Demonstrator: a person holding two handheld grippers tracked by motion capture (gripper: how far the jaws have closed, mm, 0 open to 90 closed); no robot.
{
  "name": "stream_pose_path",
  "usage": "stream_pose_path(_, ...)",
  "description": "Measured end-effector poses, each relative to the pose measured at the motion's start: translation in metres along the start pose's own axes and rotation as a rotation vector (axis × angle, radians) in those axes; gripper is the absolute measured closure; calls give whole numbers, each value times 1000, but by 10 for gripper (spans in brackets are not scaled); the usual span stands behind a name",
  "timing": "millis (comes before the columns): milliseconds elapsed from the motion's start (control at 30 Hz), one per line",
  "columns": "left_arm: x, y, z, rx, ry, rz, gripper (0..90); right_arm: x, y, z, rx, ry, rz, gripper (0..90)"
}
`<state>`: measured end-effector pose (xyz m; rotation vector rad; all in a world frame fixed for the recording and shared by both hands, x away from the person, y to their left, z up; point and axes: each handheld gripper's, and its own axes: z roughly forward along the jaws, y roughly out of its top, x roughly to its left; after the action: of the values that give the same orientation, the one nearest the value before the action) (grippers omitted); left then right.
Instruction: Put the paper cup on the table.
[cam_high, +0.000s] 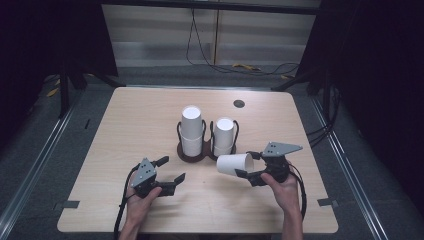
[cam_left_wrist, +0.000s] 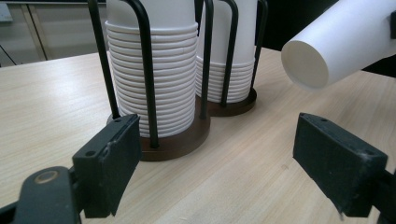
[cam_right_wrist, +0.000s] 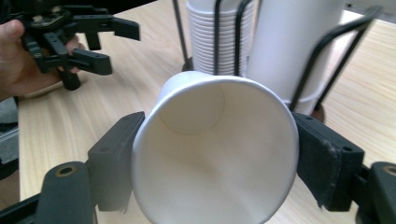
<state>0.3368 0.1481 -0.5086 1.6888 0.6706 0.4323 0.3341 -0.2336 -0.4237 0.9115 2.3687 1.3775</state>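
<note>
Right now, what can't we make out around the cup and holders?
- Paper cup rim bottom: cut off by the right gripper view's lower edge.
- Cup stacks: tops cut off by the left gripper view's upper edge.
- Dark round spot on the table: too small in the high view to identify.

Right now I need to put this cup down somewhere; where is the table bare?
Bare wood lies left of the cup holder, behind it toward the round grommet, and along the near edge between the hands. It is crowded between the holder, held cup and right gripper.
</note>
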Motion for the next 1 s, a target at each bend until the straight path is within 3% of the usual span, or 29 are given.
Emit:
stream_pose_path(67,0,0,0,-4,-5,-11,155,-3,-2,-4,-4,-11,14,227)
stream_pose_path(167,1,-1,-1,-12,-32,8,155,-6,-5,-8,12,-40,26,227)
stream_pose_path(233,0,0,-1,-4,-9,12,155,-8,-6,-12,11,-56,38,228)
stream_pose_path(333,1,-1,-1,-11,-15,-14,155,-12,-7,-17,26,-105,57,229)
stream_pose_path(433,-1,-1,-1,-10,-10,11,156,-17,-7,-21,33,-130,86,230)
stream_pose_path(500,-3,-1,-1,-10,20,23,155,-22,-5,-22,49,-151,100,231)
stream_pose_path(667,-6,-1,-1,-8,36,34,155,-34,3,-26,83,-190,126,233)
stream_pose_path(700,-5,-1,-1,-18,37,33,155,-35,5,-26,87,-191,128,233)
stream_pose_path(767,-5,-4,-7,-79,81,7,155,-37,9,-27,115,-206,127,233)
stream_pose_path(867,-8,-8,-15,-165,147,6,153,-42,16,-29,158,-218,127,233)
stream_pose_path(1000,-8,-8,-14,-147,135,19,155,-51,25,-31,213,-234,134,234)
